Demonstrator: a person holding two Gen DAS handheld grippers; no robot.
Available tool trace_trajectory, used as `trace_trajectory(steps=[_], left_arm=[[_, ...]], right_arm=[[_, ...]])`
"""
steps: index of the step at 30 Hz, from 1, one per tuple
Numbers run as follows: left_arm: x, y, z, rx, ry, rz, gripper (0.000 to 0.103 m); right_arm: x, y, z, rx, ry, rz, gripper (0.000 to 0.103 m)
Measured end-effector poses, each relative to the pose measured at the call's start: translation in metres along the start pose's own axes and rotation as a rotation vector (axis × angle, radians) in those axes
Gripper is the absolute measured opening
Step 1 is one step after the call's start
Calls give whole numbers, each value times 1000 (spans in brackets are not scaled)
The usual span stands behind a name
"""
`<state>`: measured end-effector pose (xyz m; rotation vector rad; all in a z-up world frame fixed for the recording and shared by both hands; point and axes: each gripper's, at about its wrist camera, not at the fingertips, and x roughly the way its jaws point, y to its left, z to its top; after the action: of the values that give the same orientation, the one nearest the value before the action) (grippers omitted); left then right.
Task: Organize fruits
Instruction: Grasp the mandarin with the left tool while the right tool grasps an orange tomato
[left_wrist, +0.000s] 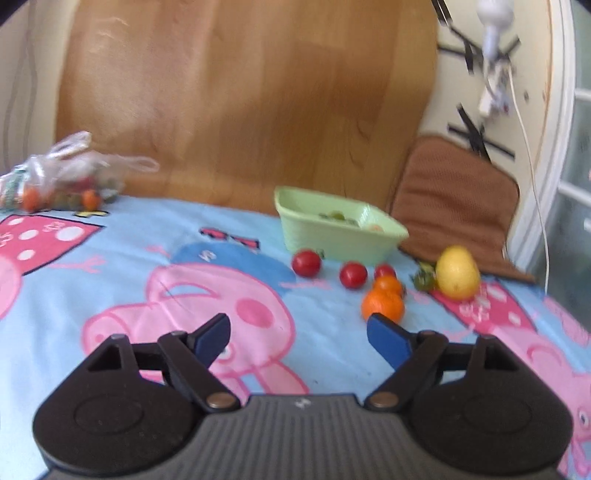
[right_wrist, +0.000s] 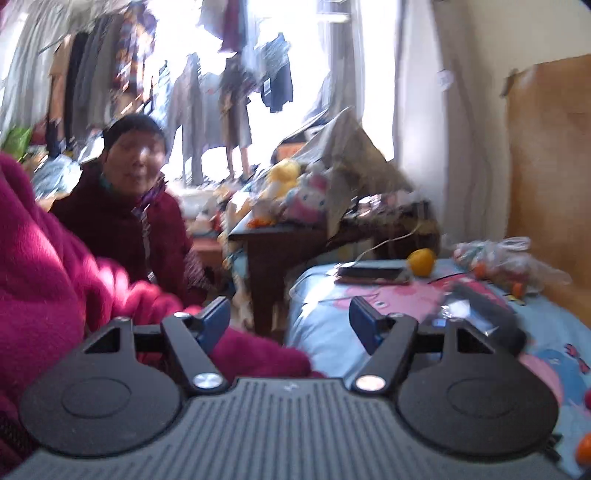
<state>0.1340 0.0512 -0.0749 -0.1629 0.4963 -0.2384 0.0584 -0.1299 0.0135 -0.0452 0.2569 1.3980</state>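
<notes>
In the left wrist view a light green basket stands on the cartoon bedsheet with some fruit inside. In front of it lie red tomatoes, two orange fruits, a yellow lemon and a small green fruit. My left gripper is open and empty, low over the sheet, its right finger just in front of the orange fruits. My right gripper is open and empty, pointing off the bed's edge. An orange and a plastic bag of fruit lie beyond it.
A plastic bag of fruit lies at the sheet's far left against a wooden board. A brown cushion sits behind the lemon. In the right wrist view are a seated person, a phone, a dark table and a magenta sleeve.
</notes>
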Motion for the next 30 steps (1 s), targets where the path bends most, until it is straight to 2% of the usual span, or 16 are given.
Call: trace_trajectory(steps=[2,3,4,7,10,11,13,14,16,19,21,22,23,27,29,30], left_arm=[[-3,9,2,-52,-16,-3,83],[-2,11,3,-62,-15,-12,83],[0,11,4,-62,-2,-9,83],[9,3,6,-25,30,6,76],[19,-17,8,52,32,14,75],[24,-25,9,71,37,5,75],[35,-43,11,115,45,-5,74],[42,-52,12,144,53,-7,74],[57,-69,14,201,84,-9,73],[73,-86,19,246,98,0,71],[85,-93,18,268,131,13,65],[91,-94,16,270,162,11,55],[95,-92,15,264,191,-1,40],[88,-85,13,232,186,-8,39],[81,-78,12,202,176,-6,39],[76,-74,11,187,175,3,39]], right_arm=[[-29,-22,-16,88,-32,-85,66],[-41,-31,-25,135,-45,-178,74],[-52,-41,-36,175,-43,-266,74],[-87,-73,-62,349,-85,-374,74],[-100,-95,-71,385,-69,-526,73],[-98,-104,-71,380,-42,-588,70],[-89,-124,-70,387,17,-689,54],[-82,-136,-72,402,44,-727,50],[-71,-160,-75,445,78,-760,37],[-58,-188,-79,470,112,-784,34],[-48,-204,-79,494,126,-787,34],[-44,-211,-80,510,133,-781,36],[-42,-217,-81,528,142,-776,36],[-29,-228,-88,578,181,-732,37],[-23,-231,-90,614,188,-698,34],[-21,-228,-89,611,189,-697,29]])
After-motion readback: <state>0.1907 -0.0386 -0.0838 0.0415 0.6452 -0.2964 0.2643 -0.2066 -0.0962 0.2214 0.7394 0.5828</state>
